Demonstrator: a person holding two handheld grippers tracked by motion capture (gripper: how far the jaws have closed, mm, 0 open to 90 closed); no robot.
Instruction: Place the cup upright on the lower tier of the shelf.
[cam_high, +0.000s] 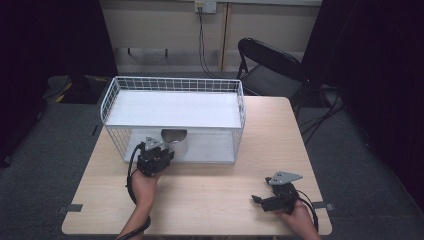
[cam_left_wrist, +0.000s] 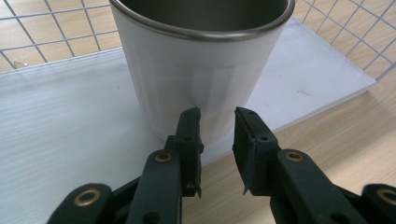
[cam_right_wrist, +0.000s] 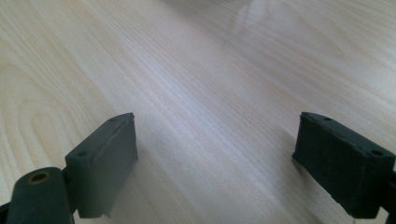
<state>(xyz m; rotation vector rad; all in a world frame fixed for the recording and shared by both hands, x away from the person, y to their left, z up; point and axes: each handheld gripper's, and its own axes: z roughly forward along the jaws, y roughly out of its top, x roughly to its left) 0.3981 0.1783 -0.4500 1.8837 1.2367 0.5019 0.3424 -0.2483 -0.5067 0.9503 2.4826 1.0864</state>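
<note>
My wooden table (cam_high: 210, 200) holds a white wire rack (cam_high: 172, 117) with two shelves. On its lower shelf stands a white metal cup (cam_left_wrist: 201, 60). My left tongs (cam_left_wrist: 217, 126) sit just before the cup, jaws slightly apart, gripping nothing. My right tongs (cam_right_wrist: 215, 154) hover over bare wood, spread wide.

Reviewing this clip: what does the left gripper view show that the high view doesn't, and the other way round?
Left gripper view alone: the cup's metal rim and white wall up close, and the narrow gap between the left gripper's jaws, empty, just short of the cup. High view alone: the rack's upper shelf, the right gripper low over the table, a folding chair. Both: cup on the rack's lower shelf.
</note>
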